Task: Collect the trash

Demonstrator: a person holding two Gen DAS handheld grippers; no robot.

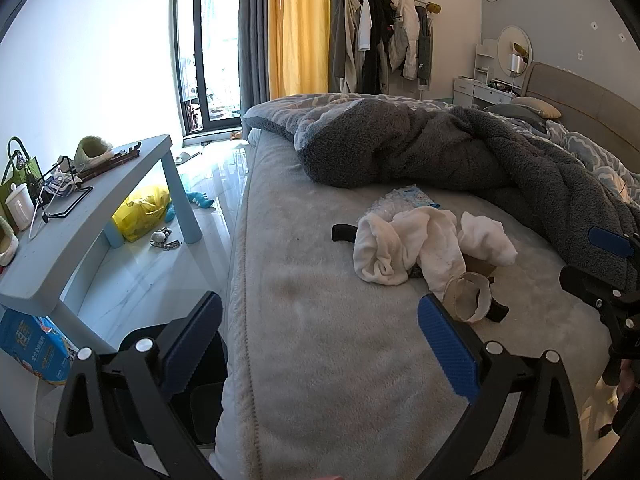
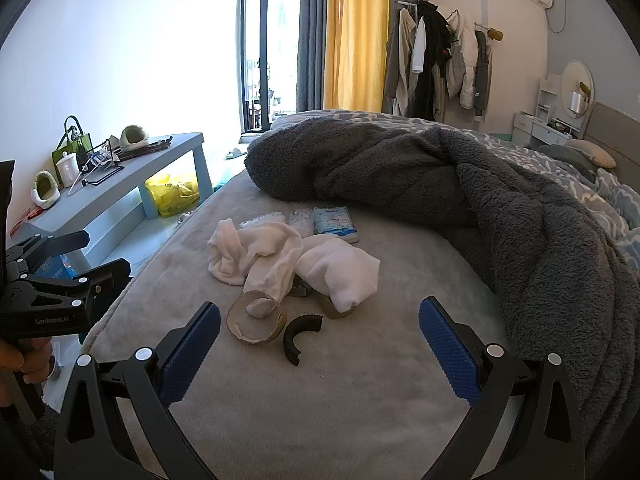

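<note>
Nothing collected yet. Left gripper (image 1: 320,344) and right gripper (image 2: 320,348) fingers spread wide, empty. Cardboard roll (image 2: 256,322), black curved scrap (image 2: 298,334), possibly wrappers (image 2: 334,226), lie mid-bed (image 2: 360,420) beside white cloths (image 2: 280,260).

We look from the left wrist low over the bed's (image 1: 320,360) near left edge, facing up the mattress toward the window, with the pile of white cloths (image 1: 424,248) at two o'clock, fairly near. From the right wrist we sit further right and over the bed, same heading, pile dead ahead at twelve, close. Both views share the cloths, the grey blanket (image 2: 440,176) and the blue side table (image 2: 132,176) at ten o'clock.
</note>
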